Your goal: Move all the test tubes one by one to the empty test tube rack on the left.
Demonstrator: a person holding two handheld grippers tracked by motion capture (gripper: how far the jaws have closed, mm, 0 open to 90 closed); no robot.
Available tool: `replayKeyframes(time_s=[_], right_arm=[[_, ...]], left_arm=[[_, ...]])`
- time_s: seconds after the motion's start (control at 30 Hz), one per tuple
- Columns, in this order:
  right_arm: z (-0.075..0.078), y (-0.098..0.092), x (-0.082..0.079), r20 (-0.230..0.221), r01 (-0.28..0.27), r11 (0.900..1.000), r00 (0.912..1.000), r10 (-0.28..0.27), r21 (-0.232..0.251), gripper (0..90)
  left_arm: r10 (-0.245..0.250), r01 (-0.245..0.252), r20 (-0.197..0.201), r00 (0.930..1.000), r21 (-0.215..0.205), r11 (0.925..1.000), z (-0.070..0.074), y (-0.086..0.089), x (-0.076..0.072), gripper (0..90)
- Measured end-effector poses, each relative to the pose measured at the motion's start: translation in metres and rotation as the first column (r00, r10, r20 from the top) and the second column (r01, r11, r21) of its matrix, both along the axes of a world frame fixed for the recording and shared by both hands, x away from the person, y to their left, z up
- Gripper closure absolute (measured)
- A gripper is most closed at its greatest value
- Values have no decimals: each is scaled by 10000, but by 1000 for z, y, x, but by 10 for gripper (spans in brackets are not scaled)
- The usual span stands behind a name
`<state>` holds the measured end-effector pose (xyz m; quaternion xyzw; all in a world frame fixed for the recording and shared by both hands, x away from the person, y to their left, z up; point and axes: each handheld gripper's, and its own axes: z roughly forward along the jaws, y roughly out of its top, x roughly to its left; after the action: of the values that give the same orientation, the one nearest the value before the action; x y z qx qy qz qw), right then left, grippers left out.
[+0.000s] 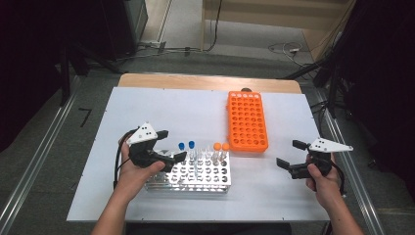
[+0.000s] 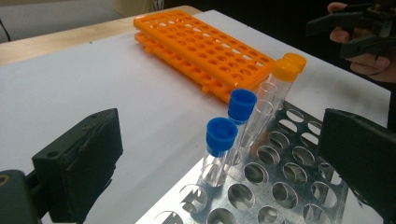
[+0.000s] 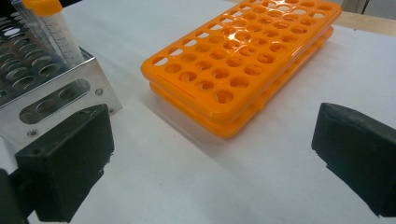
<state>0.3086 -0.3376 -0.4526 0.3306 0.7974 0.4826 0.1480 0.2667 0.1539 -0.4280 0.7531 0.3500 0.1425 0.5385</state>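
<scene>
Over metal rack [image 1: 188,180] left edge, left gripper [image 1: 173,145] jaws wide apart, nothing held; blue-capped tubes [image 2: 219,151] upright in rack just ahead; right gripper [image 1: 288,154] jaws apart, empty, right of rack, near orange rack [image 1: 247,121]

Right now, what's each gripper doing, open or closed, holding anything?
Left gripper: open, holding nothing, over the metal rack.
Right gripper: open, holding nothing.

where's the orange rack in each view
high view: orange rack lies right of centre, beyond the metal rack.
left gripper view: upper middle, behind the blue-capped tubes.
right gripper view: centre to upper right.
shared landmark: the metal rack beside it.
</scene>
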Motion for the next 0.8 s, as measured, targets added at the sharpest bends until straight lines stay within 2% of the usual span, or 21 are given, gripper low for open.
replayKeyframes(time_s=[0.13, 0.27, 0.53, 0.8], right_arm=[[0, 0, 0, -1, 9, 10000, 10000, -9, -26, 0], [0, 0, 1, 6, 12, 10000, 10000, -12, -30, 0], [0, -1, 0, 23, 32, 10000, 10000, -32, -37, 0], [-1, -5, 1, 20, 117, 9999, 9999, -117, -11, 0]], left_arm=[[105, -103, 162, 9998, -102, 9999, 2, 6, -3, 2], [167, -170, 291, 9994, 83, 9998, 2, 15, -7, 0], [507, -502, 440, 9977, -130, 9987, 0, 35, -16, 0], [1010, -1011, 276, 9945, 23, 9949, -10, 54, -25, 0]])
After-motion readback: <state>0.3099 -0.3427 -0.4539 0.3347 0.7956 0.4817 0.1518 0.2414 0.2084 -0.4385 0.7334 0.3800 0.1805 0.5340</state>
